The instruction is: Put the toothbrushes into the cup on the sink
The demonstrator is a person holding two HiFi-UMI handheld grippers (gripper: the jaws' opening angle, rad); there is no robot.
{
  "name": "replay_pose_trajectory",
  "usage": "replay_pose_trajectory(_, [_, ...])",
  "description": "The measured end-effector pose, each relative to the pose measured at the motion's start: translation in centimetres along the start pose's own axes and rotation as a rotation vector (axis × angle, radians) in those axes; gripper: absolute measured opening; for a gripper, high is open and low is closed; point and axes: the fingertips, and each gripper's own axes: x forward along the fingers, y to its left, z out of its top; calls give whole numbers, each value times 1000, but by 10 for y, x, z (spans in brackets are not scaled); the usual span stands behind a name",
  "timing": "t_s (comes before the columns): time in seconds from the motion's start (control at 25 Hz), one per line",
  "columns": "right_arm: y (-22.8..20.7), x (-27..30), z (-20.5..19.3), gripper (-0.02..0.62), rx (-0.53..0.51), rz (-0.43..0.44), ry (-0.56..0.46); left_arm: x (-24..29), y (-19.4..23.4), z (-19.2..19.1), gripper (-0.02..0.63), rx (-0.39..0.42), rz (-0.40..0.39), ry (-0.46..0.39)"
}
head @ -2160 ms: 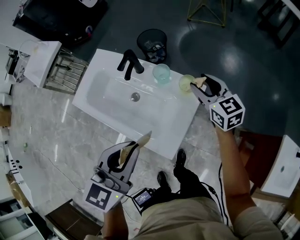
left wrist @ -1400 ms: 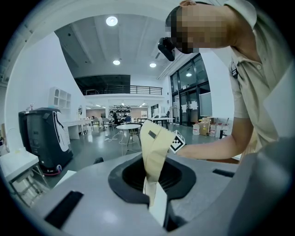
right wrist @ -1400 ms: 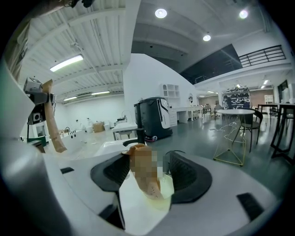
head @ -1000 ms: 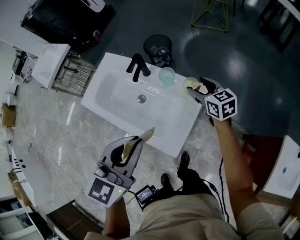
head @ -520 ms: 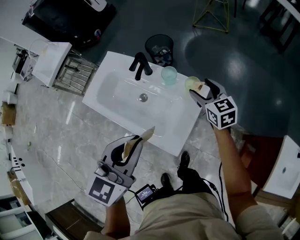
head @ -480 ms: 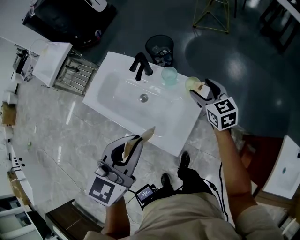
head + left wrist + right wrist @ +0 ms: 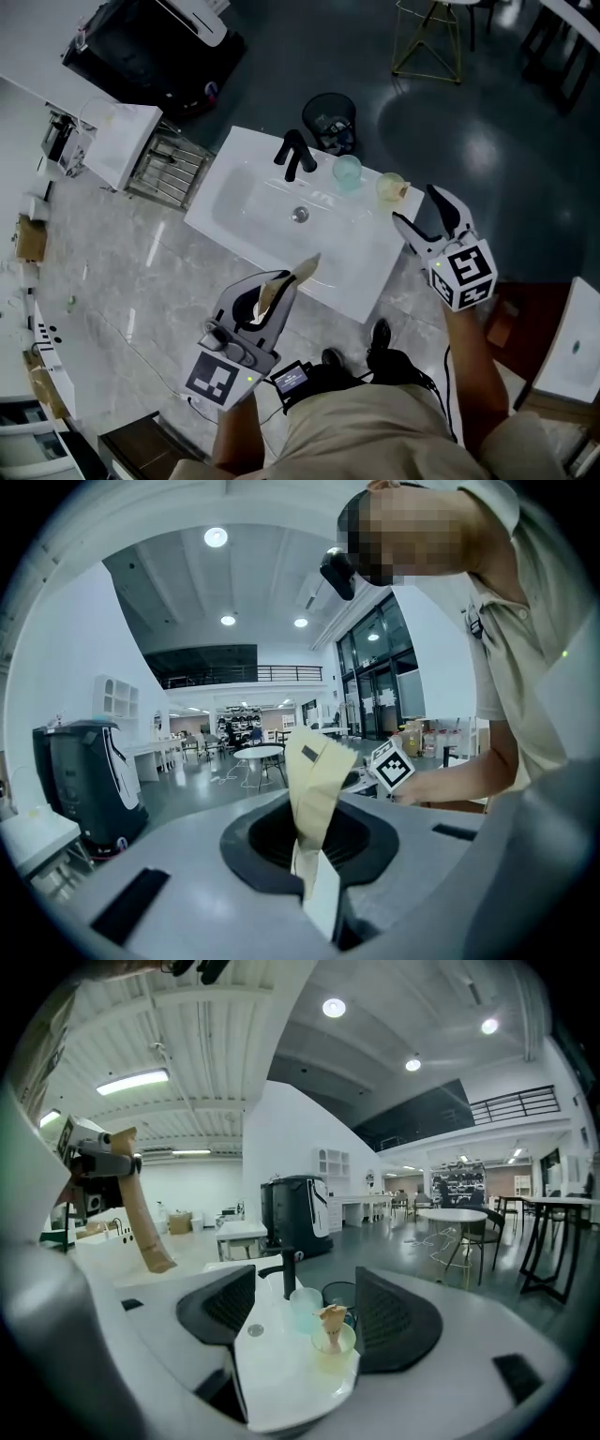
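A white sink with a black faucet carries a pale blue cup and a yellow-green cup on its back rim. A paper-wrapped toothbrush stands in the yellow-green cup. My right gripper hangs open and empty just in front of that cup, clear of it. At the sink's front edge my left gripper is shut on a second beige-wrapped toothbrush, which sticks up out of the jaws.
A black waste bin stands behind the sink. A metal rack and a white basin lie to its left, a black machine beyond. A gold-legged stool stands at the back. The person's shoes are below the sink.
The right gripper has let go of the toothbrush in the yellow-green cup and drawn back toward the person with its jaws wide. The left gripper holds its toothbrush as before.
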Motion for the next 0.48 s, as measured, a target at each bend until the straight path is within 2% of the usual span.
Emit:
replay_pose_trajectory(0.28, [23, -43, -4, 308, 18, -83, 24, -5, 34, 12, 32, 44, -65, -30])
replay_pose_trajectory(0.48, [62, -34, 2, 308, 26, -194, 36, -18, 85, 5, 32, 64, -171, -71])
